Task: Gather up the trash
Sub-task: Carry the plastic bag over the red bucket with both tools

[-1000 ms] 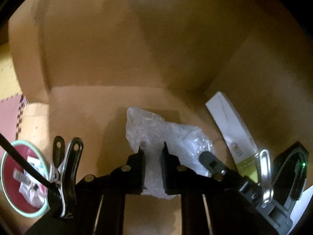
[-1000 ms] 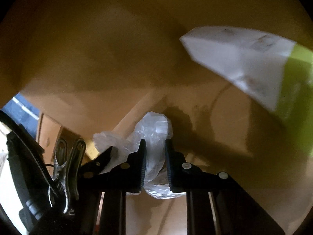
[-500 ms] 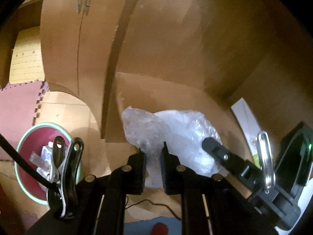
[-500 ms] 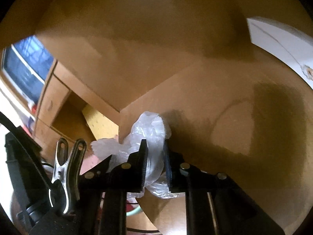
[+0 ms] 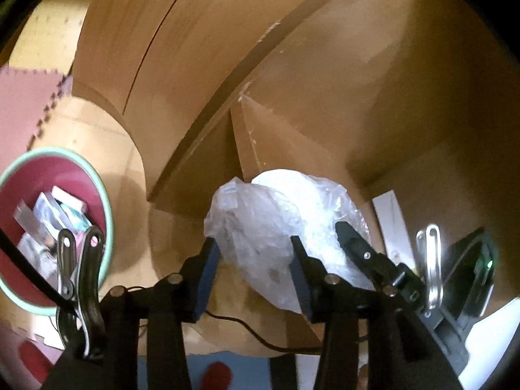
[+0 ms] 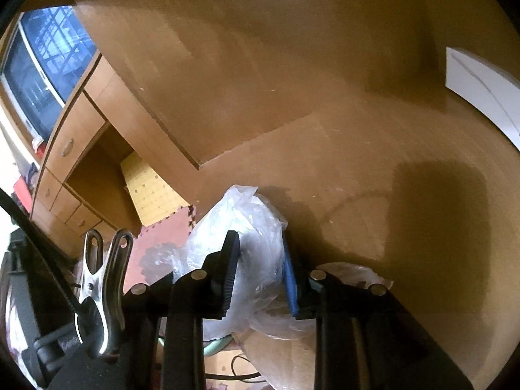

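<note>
We note the plastic bag point(image 5: 279, 227) as thin, clear film — crinkled, glossy. The desk point(image 6: 325, 130) reads as smooth brown wood laminate, matt sheen. At 9 o'clock in the left view, the bin point(image 5: 109, 227) looks like smooth plastic; the spring clamp point(image 5: 78, 279) — polished metal.

At lower centre, the right gripper point(image 6: 260, 269) is opening, crumpled clear plastic bag point(image 6: 256, 227) between its jaws, above the brown tabletop point(image 6: 357, 162).
</note>
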Tool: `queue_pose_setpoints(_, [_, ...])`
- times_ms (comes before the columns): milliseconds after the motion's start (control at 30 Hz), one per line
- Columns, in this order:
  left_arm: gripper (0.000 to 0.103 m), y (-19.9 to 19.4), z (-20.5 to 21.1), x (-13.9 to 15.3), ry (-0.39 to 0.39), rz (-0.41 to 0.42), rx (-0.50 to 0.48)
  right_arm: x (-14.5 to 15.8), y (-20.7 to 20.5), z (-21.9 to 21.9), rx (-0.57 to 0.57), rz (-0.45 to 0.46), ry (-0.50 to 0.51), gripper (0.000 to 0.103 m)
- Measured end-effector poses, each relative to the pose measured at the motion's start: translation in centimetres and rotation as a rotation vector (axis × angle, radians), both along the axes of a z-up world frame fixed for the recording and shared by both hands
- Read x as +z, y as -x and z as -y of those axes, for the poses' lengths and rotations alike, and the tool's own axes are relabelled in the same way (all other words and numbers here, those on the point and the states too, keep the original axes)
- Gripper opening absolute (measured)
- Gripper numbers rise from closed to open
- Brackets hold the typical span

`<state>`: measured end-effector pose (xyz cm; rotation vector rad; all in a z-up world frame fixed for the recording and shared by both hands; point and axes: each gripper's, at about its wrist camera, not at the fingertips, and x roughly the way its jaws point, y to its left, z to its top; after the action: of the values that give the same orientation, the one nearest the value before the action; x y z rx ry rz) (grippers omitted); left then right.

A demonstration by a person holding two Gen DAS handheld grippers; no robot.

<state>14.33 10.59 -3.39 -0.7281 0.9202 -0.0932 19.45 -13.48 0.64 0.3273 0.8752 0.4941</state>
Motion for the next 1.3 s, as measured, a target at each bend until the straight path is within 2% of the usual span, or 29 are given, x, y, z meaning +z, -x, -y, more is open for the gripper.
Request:
queue_pose_setpoints(33, [0.038, 0.1, -0.2, 0.0, 0.001, 0.005, 0.001, -0.2, 0.0, -0.1, 0.007, -0.005, -0.025, 0.023])
queue_pose_setpoints(100, [0.022, 0.1, -0.4, 0.3, -0.008, 0.013, -0.006, -0.4, -0.1, 0.1, 0.019, -0.024, -0.088, 0.017])
queue_pose_setpoints(167, [0.016, 0.3, -0.5, 0.5, -0.024, 0.014, -0.008, -0.7, 0.0, -0.3, 0.040, -0.039, -0.153, 0.014])
queue_pose_setpoints(300, [0.012, 1.3, -1.7, 0.7, -0.041, 0.003, 0.015, -0.4, 0.7, -2.0, 0.069, -0.028, -0.155, 0.011])
queue_pose_setpoints(700, [0.011, 6.6, -9.7, 1.1, -0.147, -0.024, 0.157, -2.0, 2.6, -11.4, 0.217, -0.091, -0.213, 0.011])
queue_pose_setpoints(1000, [0.011, 8.4, -15.3, -2.2, -0.187, -0.138, 0.252, -5.9, 3.7, -19.2, 0.315, -0.160, -0.146, 0.011])
queue_pose_setpoints(1233, [0.012, 7.5, -16.8, -4.5, -0.249, -0.216, 0.268, -9.4, 2.9, -22.4, 0.310, -0.236, -0.123, 0.013])
queue_pose_setpoints(1300, [0.016, 7.5, -17.2, -4.9, -0.264, -0.234, 0.268, -10.3, 2.4, -22.7, 0.295, -0.264, -0.127, 0.015])
